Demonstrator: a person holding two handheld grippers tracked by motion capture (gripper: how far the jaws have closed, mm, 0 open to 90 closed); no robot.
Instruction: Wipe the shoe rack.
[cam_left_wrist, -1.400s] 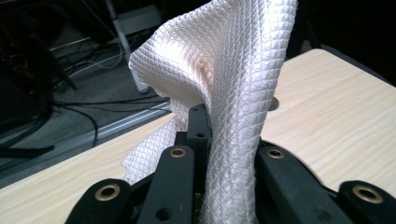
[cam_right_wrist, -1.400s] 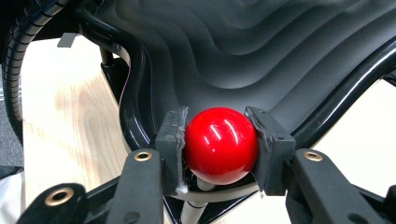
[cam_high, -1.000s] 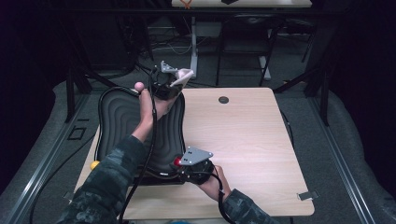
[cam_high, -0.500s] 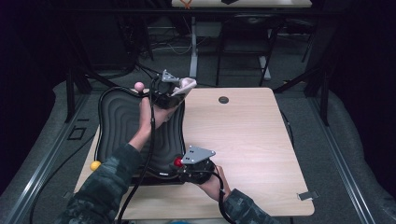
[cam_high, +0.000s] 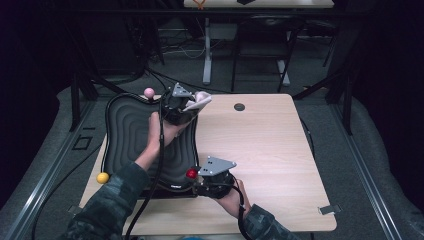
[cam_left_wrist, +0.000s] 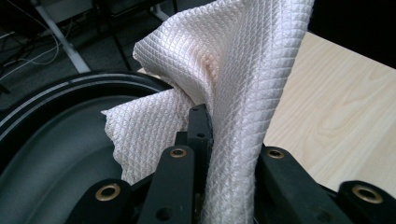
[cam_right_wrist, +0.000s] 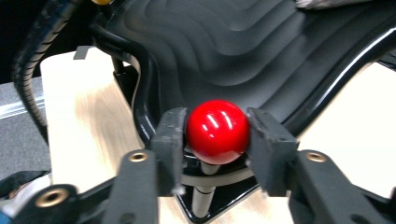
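Since a second ago the left gripper (cam_high: 192, 107) has slid a little toward the far edge of the tray, carrying its cloth along; the right hand (cam_high: 227, 195) has kept its place. White quilted cloth (cam_left_wrist: 224, 84): pinched between the left gripper's jaws, which are closed tight on a fold, the rest rising loose above them and drooping over the tray's far rim, by the bare tabletop. Black tray (cam_high: 125, 140), wavy ridges inside, sits on the left half of the wooden table (cam_high: 270, 150), with ball knobs at its corners: pink ball (cam_high: 149, 92) at the far edge, yellow ball (cam_high: 103, 177) at the near left, red ball (cam_right_wrist: 218, 131) at the near right. Right gripper (cam_right_wrist: 217, 140): jaws have just eased closer and sit against both sides of the red ball, apparently steadying the tray. A small dark disc (cam_high: 239, 107) lies farther right on the table, well apart. Risks, as I judge them: the grip on the red ball is on a smooth round surface, so a hard wiping push could make the jaws skid off and let the tray shift. The cloth is held by one fold only; dragging it across the ridges might pull it free or bunch it. The left cable (cam_high: 155, 165) trails across the tray and could snag.
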